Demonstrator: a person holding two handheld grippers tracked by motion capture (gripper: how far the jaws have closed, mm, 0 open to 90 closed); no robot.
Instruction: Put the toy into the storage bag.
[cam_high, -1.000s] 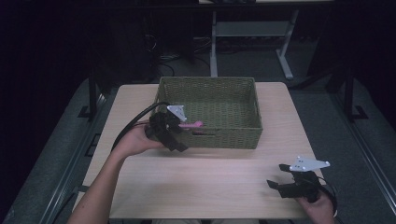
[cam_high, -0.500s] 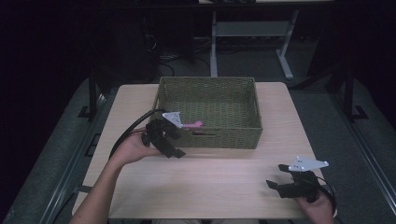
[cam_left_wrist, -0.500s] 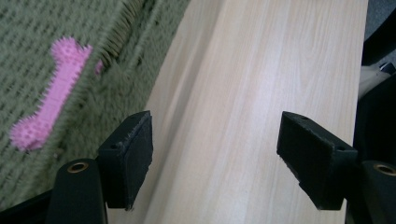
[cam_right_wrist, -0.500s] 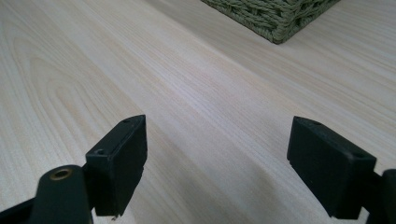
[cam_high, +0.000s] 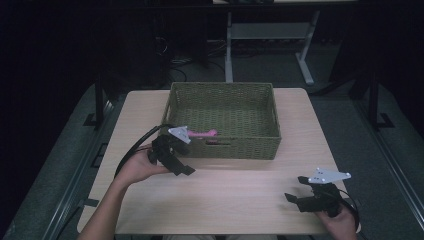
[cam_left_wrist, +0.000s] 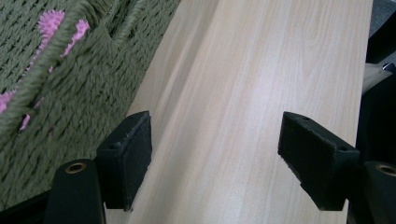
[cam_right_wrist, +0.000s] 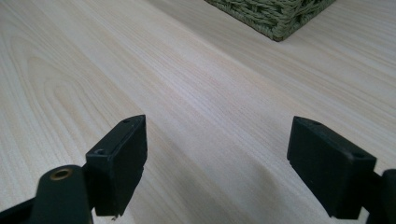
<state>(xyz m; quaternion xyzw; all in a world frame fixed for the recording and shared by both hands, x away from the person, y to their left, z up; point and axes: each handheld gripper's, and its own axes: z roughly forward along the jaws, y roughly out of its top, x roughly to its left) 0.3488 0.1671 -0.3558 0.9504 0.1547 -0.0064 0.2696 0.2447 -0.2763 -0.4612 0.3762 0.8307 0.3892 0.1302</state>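
Pale wood-grain laminate formed the table (cam_high: 240, 195), smooth and bare around the olive woven basket (cam_high: 225, 145), a rectangular, coarsely plaited tub with a slot handle in its near wall. Inside the basket, against that near wall, lay the pink fuzzy item (cam_high: 202, 134), so the placing step looked finished. Just outside the basket's near-left corner the left gripper (cam_high: 186, 170) hung released and empty, while well away, toward the table's near edge, the right gripper (cam_high: 295, 201) sat spread and empty; next would likely be fetching another item.
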